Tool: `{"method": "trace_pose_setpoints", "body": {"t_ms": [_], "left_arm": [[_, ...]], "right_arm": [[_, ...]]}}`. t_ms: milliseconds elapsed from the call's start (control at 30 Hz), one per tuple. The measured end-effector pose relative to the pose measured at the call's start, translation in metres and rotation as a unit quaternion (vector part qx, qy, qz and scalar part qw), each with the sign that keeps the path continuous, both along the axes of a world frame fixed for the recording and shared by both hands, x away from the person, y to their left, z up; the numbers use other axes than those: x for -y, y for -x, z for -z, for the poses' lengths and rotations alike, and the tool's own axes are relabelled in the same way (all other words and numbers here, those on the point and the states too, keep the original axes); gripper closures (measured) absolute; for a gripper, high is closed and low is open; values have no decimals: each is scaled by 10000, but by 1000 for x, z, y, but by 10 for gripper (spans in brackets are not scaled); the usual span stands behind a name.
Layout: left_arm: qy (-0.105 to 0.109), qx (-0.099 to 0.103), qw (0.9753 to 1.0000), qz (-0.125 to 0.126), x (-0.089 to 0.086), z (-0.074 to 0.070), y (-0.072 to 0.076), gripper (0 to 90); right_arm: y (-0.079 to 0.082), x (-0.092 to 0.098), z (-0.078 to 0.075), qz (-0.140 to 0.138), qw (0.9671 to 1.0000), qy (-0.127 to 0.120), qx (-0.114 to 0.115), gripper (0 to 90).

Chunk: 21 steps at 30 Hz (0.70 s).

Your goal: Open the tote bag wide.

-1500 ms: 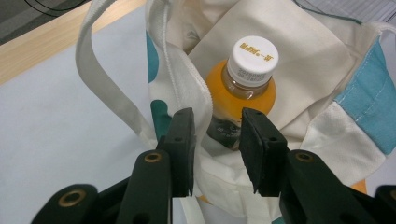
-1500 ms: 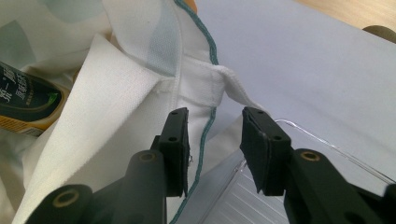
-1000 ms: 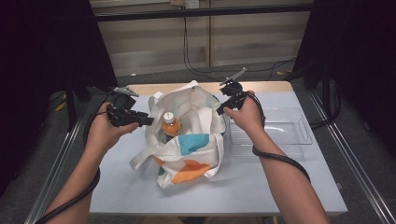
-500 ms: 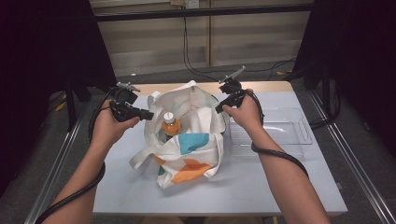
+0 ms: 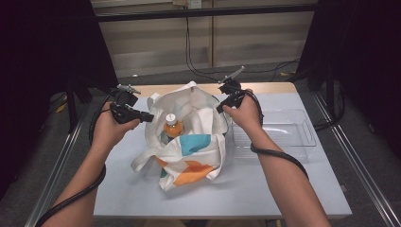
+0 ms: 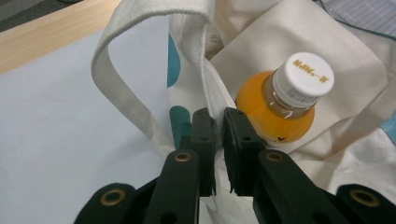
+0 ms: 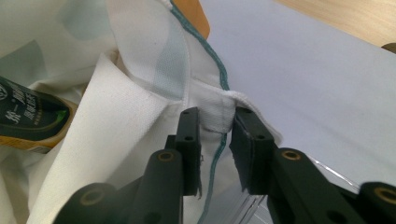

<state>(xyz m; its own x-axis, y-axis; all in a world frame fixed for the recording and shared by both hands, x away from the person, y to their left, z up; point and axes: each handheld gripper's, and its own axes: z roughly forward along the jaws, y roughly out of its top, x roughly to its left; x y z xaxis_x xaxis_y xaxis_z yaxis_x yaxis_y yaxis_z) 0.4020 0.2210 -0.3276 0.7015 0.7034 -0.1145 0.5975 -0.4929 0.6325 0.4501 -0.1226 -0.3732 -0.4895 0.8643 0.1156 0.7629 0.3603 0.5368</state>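
Observation:
A white cloth tote bag (image 5: 191,142) with teal and orange patches lies on the table, its mouth spread open. An orange juice bottle (image 5: 172,126) with a white cap stands inside it. My left gripper (image 5: 147,117) is shut on the bag's left rim. In the left gripper view the gripper (image 6: 219,120) pinches the hem beside a handle strap (image 6: 122,95), with the bottle (image 6: 280,105) just behind. My right gripper (image 5: 221,107) is shut on the right rim, and its jaws (image 7: 215,120) clamp the stitched hem. A dark-labelled bottle (image 7: 29,122) lies partly hidden in the folds.
A clear plastic tray (image 5: 302,135) sits on the table just right of the bag, under my right forearm. The light table top (image 5: 265,189) has bare room in front. Its wooden far edge (image 5: 269,87) and dark stands lie beyond.
Both grippers keep their hold on the bag's rim. The left hand has shifted slightly, and the bag mouth stays spread with the bottle inside.

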Motion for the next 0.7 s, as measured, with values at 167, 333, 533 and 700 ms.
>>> {"method": "trace_pose_setpoints", "body": {"t_ms": [167, 333, 533, 700], "left_arm": [[13, -156, 9999, -68, -7, 11, -2, 854], [43, -237, 9995, -224, -14, 22, -7, 868], [28, -379, 9990, -216, -16, 36, -10, 879], [35, -357, 9991, -215, -16, 41, -10, 882]], "right_arm": [[0, -4, 8, -27, 9999, 118, -57, 752], [-1, -3, 16, -26, 9999, 111, -90, 755], [-1, -6, 22, -78, 9998, 138, -99, 754], [0, -12, 26, -112, 9996, 228, -114, 756]]}}
